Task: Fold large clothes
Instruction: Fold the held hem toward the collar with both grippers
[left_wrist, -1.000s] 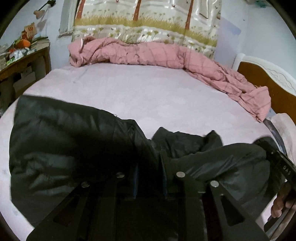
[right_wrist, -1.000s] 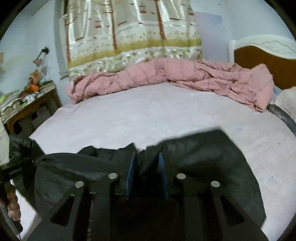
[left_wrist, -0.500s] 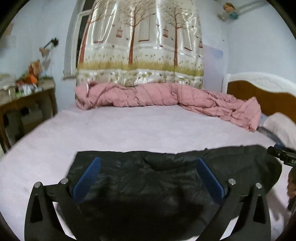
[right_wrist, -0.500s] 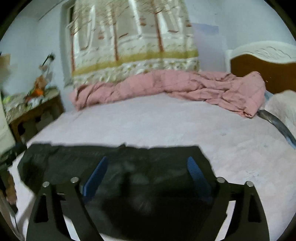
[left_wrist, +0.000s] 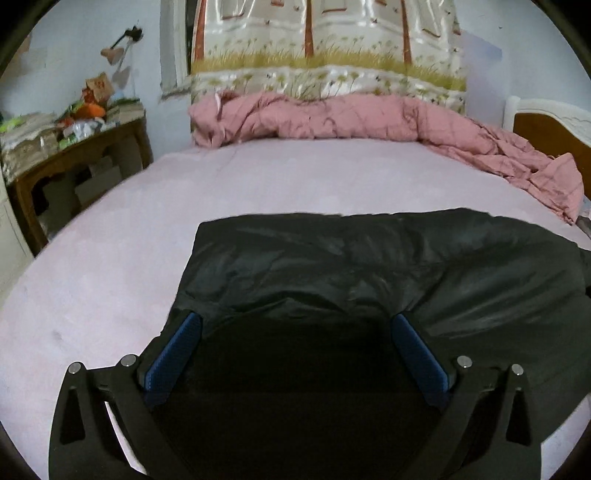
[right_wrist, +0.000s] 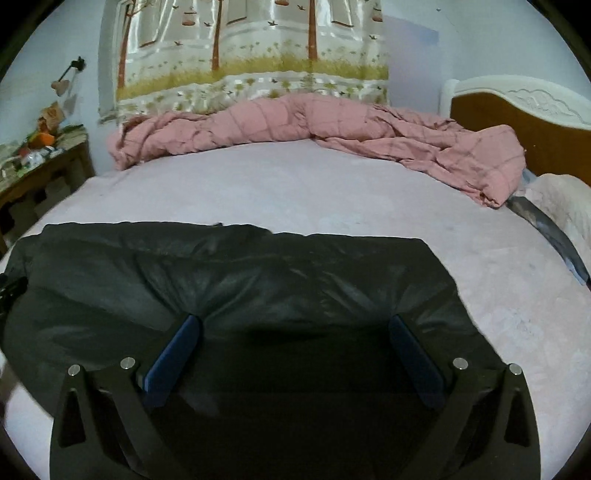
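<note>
A black puffy jacket (left_wrist: 369, 266) lies folded flat on the pink bed (left_wrist: 295, 177); it also shows in the right wrist view (right_wrist: 240, 273). My left gripper (left_wrist: 297, 321) is open and empty, hovering just above the jacket's near left part. My right gripper (right_wrist: 295, 323) is open and empty above the jacket's near right part. The blue pads (left_wrist: 173, 354) (right_wrist: 415, 354) stand wide apart, with only the jacket between them.
A crumpled pink quilt (left_wrist: 351, 118) lies along the bed's far edge under a patterned curtain (left_wrist: 325, 48). A cluttered wooden table (left_wrist: 70, 147) stands at the left. A wooden headboard (right_wrist: 517, 125) and a pillow (right_wrist: 561, 203) are at the right.
Both grippers were shut on the jacket a second ago; they have let go, opened wide and pulled back. The jacket now lies flat on the bed.
</note>
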